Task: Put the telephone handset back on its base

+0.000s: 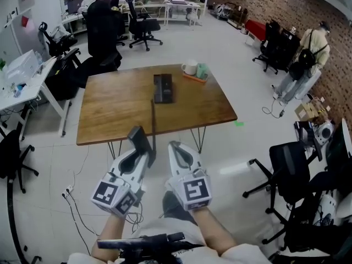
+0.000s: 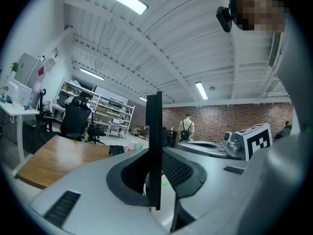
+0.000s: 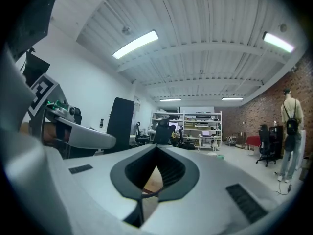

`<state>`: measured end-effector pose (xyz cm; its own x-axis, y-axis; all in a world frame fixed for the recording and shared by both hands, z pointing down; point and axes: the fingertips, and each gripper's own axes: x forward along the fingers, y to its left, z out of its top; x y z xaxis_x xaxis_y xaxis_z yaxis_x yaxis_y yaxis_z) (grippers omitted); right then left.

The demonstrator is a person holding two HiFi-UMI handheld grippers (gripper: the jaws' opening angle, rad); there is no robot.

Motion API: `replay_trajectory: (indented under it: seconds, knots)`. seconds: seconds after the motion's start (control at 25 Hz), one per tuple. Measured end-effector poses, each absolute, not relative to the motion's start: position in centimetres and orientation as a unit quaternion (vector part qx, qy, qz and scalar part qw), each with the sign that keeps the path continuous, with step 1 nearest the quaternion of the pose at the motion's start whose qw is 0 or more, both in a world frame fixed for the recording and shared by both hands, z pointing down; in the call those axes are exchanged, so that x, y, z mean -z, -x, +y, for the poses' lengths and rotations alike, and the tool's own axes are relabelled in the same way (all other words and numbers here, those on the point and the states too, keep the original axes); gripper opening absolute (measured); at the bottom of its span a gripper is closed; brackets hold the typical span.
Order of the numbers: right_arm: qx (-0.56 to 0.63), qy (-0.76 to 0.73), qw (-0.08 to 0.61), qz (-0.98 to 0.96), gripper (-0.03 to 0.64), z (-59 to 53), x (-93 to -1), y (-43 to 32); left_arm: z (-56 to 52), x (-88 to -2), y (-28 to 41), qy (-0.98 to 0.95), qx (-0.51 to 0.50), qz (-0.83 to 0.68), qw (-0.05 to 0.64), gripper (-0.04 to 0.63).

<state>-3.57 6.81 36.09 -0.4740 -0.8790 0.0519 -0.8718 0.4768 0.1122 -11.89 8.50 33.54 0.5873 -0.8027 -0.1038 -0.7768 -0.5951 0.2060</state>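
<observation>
Office floor just short of the wooden table [image 1: 110,117] is being occupied by both grippers: the black handset [image 1: 139,138] is being clamped upright and edge-on between the jaws of the left gripper [image 1: 146,150], while the right gripper [image 1: 177,146] is being carried closed on nothing. Further out, the cord [image 1: 153,120] is being trailed from the handset to the telephone base [image 1: 163,88] lying mid-table, well apart. The handset is being judged light, rigid and smooth hard plastic, liable to pivot in a narrow pinch or be tugged by the cord, so a hold near its middle is being advised.
</observation>
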Motion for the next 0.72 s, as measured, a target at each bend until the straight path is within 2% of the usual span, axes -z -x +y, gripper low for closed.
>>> replay_trajectory:
  seconds: [0.72]
  knots:
    - [0.022,-0.504,0.063,-0.861,0.005,-4.0,-37.6,2.4,-3.0,-34.9,10.0,-0.891,0.078,-0.438,0.095,0.073]
